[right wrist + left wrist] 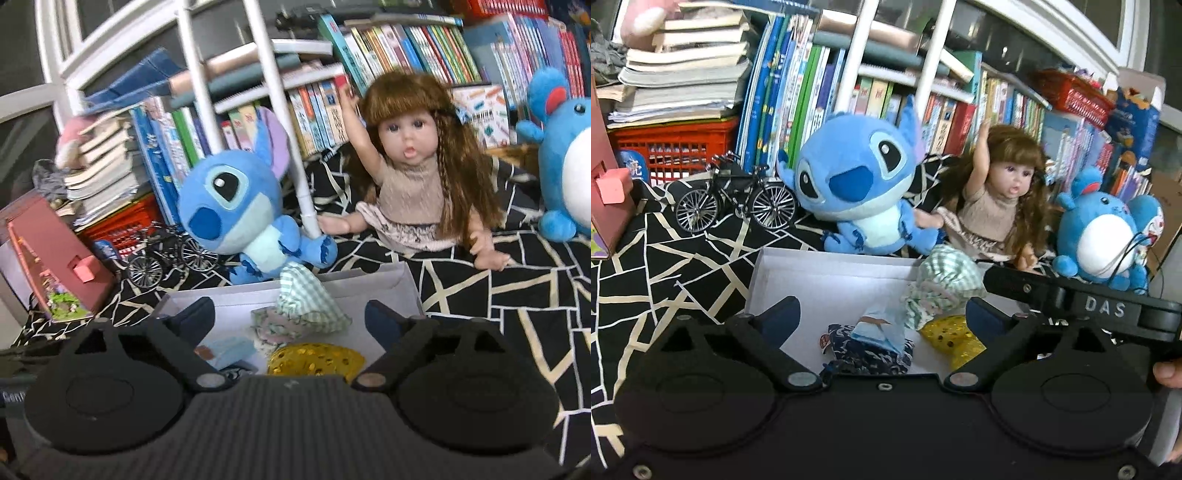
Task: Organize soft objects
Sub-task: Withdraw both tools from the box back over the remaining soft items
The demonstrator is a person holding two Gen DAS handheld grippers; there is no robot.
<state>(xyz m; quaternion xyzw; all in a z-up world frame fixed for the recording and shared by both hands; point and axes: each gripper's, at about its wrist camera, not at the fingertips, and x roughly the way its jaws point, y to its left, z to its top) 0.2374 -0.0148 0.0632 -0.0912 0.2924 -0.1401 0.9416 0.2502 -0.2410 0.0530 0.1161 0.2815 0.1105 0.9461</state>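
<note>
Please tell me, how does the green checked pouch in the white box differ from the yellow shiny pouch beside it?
The green checked pouch is matte gingham cloth, while the yellow shiny pouch glitters with gold spots. The green checked pouch stands up in a peak; the yellow shiny pouch lies low and flat. The green checked pouch sits further back, the yellow shiny pouch nearer the camera. Both are small soft bags lying in the white box, and neither gripper holds them.

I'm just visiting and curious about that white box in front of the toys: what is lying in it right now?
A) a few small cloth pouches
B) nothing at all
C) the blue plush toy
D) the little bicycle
A: small pouches lie inside the white box: a green checked pouch, a dark blue patterned pouch and a gold sequinned pouch.
</note>
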